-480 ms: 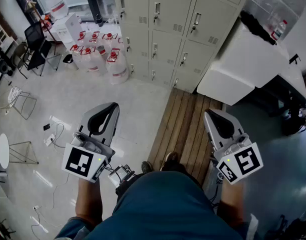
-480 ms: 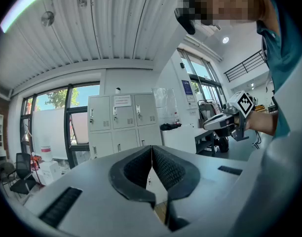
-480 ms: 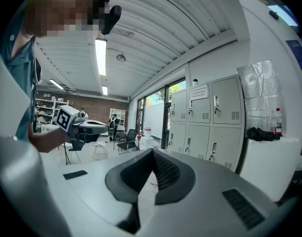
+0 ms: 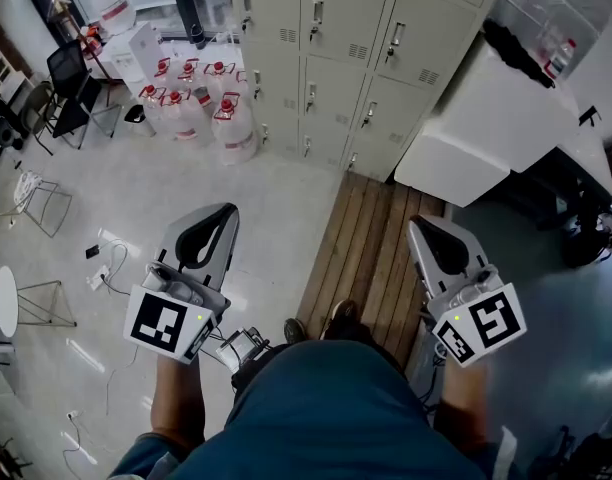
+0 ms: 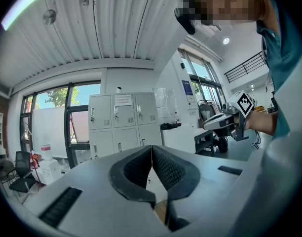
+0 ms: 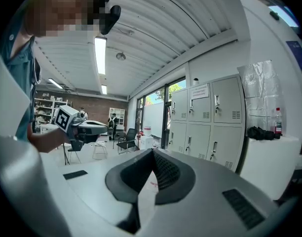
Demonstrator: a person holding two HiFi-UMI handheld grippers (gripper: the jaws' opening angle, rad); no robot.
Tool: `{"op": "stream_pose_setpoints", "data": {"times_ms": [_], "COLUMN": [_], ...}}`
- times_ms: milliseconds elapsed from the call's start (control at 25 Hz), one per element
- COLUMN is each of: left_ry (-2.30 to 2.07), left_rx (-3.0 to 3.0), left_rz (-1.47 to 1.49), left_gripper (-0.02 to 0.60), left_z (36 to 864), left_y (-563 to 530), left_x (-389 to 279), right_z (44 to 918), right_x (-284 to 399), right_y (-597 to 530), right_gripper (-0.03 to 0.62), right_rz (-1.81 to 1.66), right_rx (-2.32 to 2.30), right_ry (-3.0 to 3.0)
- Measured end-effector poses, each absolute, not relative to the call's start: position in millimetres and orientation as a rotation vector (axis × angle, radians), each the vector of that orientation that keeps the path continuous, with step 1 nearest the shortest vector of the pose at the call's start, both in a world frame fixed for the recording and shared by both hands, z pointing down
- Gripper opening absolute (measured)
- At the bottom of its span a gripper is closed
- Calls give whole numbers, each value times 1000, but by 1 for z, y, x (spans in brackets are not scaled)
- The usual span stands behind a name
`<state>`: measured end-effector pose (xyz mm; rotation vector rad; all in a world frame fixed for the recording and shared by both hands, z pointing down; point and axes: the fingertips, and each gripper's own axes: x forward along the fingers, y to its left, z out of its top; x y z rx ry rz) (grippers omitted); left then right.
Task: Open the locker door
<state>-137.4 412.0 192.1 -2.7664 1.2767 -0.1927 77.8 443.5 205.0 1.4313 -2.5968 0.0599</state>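
A bank of pale grey lockers (image 4: 356,58) stands ahead, every door shut, each with a small handle (image 4: 395,41); the lockers (image 5: 122,127) show far off in the left gripper view and the lockers (image 6: 207,120) in the right gripper view. I hold both grippers low, well short of them. My left gripper (image 4: 229,211) is shut and empty, its tips meeting (image 5: 151,147). My right gripper (image 4: 414,226) is also shut with nothing in it, tips together (image 6: 152,152).
Several water jugs with red caps (image 4: 211,103) stand left of the lockers. A white cabinet (image 4: 486,118) juts out on the right. Wooden planking (image 4: 371,243) runs up to the lockers. Chairs (image 4: 71,93), a stool (image 4: 6,303) and floor cables (image 4: 101,268) lie left.
The view has shifted slightly, with the lockers a touch lower in the picture. Both grippers hold their places.
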Motion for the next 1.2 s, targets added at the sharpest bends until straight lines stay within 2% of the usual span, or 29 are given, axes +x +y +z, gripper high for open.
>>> {"op": "stream_pose_setpoints", "data": {"times_ms": [560,1200], "left_ry": [1294,1390], "left_rx": [-2774,-2743], "left_rz": [-136,-191], "left_gripper": [17,17], "left_z": [191,201], "left_y": [415,335], "left_x": [-170,-123], "right_z": [191,206], "right_x": [46,92], "right_y": [449,347], "right_gripper": [37,37], "right_rz": [128,152], "right_rx": [1441,1334], "right_ry": [-2688,-2724]}}
